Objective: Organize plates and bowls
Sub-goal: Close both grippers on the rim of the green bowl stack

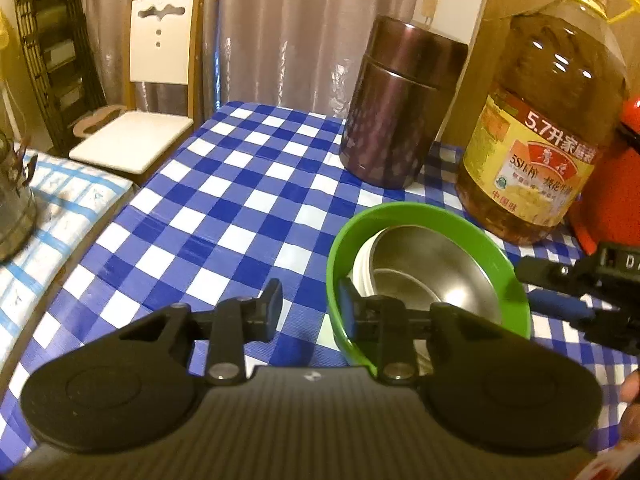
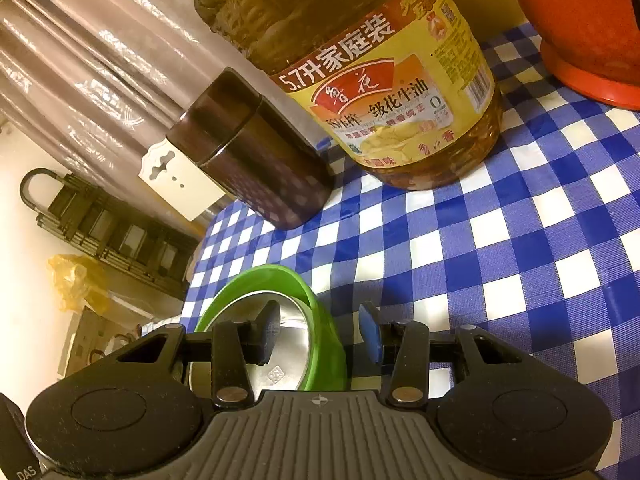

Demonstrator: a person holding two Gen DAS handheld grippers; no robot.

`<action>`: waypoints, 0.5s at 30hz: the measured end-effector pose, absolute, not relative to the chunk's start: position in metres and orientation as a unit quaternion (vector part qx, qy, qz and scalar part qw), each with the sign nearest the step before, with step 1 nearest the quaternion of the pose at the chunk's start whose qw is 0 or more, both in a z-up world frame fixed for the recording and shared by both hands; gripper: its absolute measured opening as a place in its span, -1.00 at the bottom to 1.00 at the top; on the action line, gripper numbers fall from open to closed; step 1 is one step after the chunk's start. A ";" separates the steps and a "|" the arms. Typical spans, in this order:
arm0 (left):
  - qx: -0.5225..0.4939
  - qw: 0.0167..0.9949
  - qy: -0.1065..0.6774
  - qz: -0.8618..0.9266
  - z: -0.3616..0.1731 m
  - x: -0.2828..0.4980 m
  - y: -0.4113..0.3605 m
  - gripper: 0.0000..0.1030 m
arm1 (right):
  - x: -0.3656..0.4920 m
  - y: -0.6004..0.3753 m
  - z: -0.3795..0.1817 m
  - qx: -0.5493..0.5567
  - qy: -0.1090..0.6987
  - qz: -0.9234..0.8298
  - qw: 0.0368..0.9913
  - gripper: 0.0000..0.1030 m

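Observation:
A green bowl (image 1: 340, 240) stands on the blue-and-white checked table (image 1: 224, 216). A white bowl (image 1: 362, 268) and a steel bowl (image 1: 432, 264) are nested inside it. My left gripper (image 1: 310, 304) is open, its jaws astride the green bowl's near-left rim, one finger inside, one outside. My right gripper (image 2: 320, 328) is open too, its jaws astride the green bowl's (image 2: 316, 300) rim with the steel bowl (image 2: 292, 336) beside the inner finger. The right gripper also shows in the left wrist view (image 1: 560, 288) at the bowl's right side.
A dark brown canister (image 1: 396, 108) and a large oil bottle (image 1: 548, 120) stand just behind the bowls, a red container (image 1: 612, 184) at the far right. A white chair (image 1: 152, 88) stands beyond the table's far left corner. A second table (image 1: 52, 208) lies to the left.

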State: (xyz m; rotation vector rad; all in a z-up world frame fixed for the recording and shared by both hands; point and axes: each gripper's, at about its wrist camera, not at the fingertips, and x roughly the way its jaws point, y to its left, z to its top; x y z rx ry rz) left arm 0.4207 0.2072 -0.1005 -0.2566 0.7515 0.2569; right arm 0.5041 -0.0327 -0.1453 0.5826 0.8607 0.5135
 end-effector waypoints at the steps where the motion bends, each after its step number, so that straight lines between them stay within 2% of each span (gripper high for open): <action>1: -0.145 0.911 0.366 0.124 -0.100 0.420 0.212 -0.47 | 0.504 -0.032 -0.146 0.275 0.408 0.243 0.836 -0.14; 4: -0.198 0.906 0.353 0.122 -0.097 0.415 0.224 -0.47 | 0.504 -0.032 -0.146 0.276 0.410 0.244 0.834 -0.14; 6: -0.219 0.904 0.349 0.119 -0.096 0.413 0.228 -0.25 | 0.505 -0.034 -0.147 0.280 0.410 0.242 0.834 -0.14; 15: -0.250 0.897 0.348 0.109 -0.101 0.408 0.236 -0.24 | 0.506 -0.037 -0.149 0.283 0.415 0.235 0.832 -0.13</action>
